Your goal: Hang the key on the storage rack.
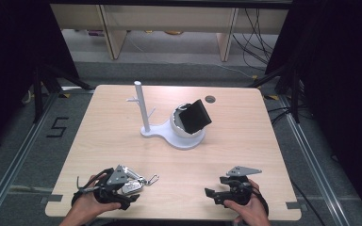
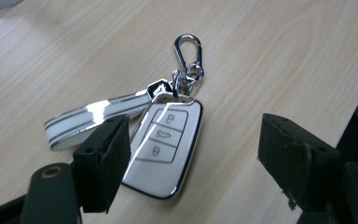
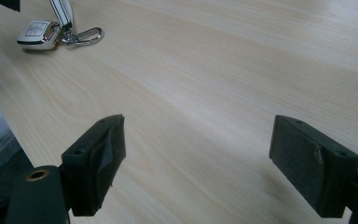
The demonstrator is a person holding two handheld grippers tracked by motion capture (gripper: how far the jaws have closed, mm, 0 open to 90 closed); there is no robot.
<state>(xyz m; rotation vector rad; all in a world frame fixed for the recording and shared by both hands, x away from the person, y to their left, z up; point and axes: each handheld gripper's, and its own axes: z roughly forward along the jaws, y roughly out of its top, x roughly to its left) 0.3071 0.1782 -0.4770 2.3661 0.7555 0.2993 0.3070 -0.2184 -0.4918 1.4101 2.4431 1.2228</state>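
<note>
Key fob [image 2: 162,147] on table, between spread jaws of left hand-held gripper [image 2: 193,161].

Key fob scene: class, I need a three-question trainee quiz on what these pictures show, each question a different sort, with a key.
1. True or false: the left gripper is shut on the key fob.
2. What is clipped to the fob's top end? A carabiner clip; B pencil; C coin.
3. What sits in the white bowl of the stand?

Key: 1 false, jaws open around it. 2 A. 3 a black wallet-like object.
</note>
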